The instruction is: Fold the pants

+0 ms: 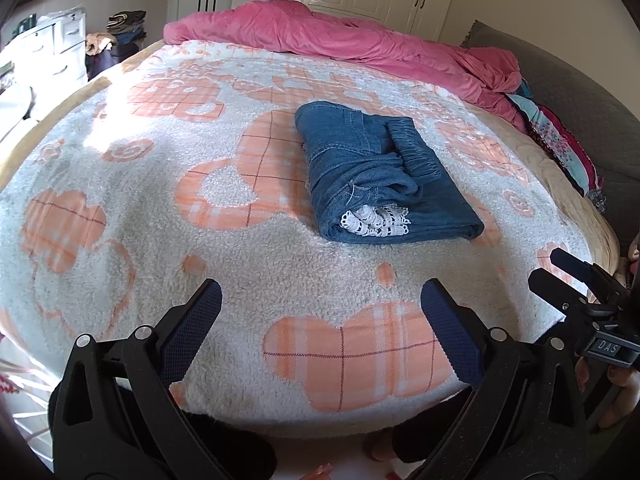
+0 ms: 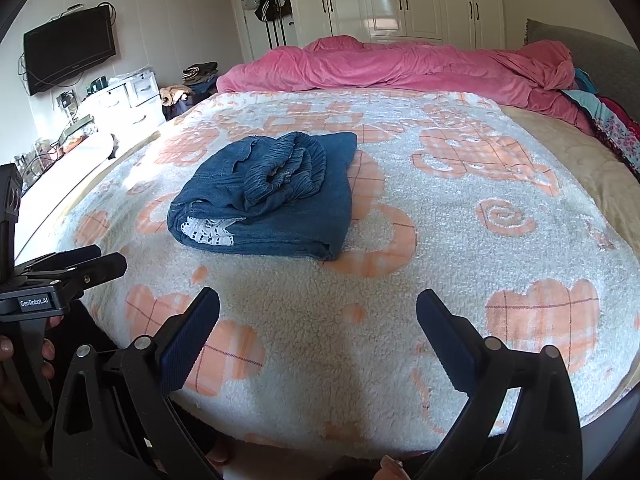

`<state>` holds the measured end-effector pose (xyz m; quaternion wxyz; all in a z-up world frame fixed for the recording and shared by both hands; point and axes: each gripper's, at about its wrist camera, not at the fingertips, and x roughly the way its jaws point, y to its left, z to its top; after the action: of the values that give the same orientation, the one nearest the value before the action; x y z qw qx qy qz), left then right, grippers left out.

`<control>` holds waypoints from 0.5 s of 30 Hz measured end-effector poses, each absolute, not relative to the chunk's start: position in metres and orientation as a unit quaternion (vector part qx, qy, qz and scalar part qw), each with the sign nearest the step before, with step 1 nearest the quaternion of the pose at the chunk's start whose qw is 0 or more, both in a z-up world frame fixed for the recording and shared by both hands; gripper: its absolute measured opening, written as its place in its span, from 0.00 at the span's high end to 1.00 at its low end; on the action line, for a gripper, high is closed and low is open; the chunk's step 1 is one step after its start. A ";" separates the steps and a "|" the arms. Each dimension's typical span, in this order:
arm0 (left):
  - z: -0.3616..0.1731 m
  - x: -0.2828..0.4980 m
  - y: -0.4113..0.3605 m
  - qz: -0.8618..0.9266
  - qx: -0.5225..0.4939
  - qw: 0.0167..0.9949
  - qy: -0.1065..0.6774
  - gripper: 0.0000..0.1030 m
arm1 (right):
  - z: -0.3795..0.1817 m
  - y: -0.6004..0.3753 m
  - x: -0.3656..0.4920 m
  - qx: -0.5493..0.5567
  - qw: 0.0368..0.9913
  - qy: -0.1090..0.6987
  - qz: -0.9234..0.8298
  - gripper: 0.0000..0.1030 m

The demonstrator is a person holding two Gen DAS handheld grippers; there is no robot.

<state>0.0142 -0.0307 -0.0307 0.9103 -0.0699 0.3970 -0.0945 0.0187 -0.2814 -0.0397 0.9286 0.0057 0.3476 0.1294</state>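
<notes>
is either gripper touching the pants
No, the left gripper and right gripper are both open over the blanket, apart from the folded pants.

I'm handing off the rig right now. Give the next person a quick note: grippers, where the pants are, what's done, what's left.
Left gripper: open, empty, hanging over the near edge of the blanket.
Right gripper: open, empty, same height, beside the left.
Pants: folded into a compact bundle mid-bed, waistband on top, white lace trim peeking out at the near end.
Done: folding looks finished.
Left: perhaps tuck the lace and flatten the top.
</notes>
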 end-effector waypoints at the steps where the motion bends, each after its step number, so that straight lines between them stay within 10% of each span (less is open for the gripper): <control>1: -0.031 0.014 -0.030 -0.094 -0.070 0.910 0.398 0.09 | -0.040 -0.281 0.018 0.006 0.928 0.348 0.129 0.04; 15: -0.030 0.014 -0.030 -0.085 -0.068 0.910 0.401 0.09 | -0.041 -0.283 0.019 0.008 0.929 0.350 0.124 0.04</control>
<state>0.0135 -0.0296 -0.0297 0.9095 -0.0684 0.4011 -0.0846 0.0189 -0.2830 -0.0411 0.9286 0.0076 0.3496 0.1238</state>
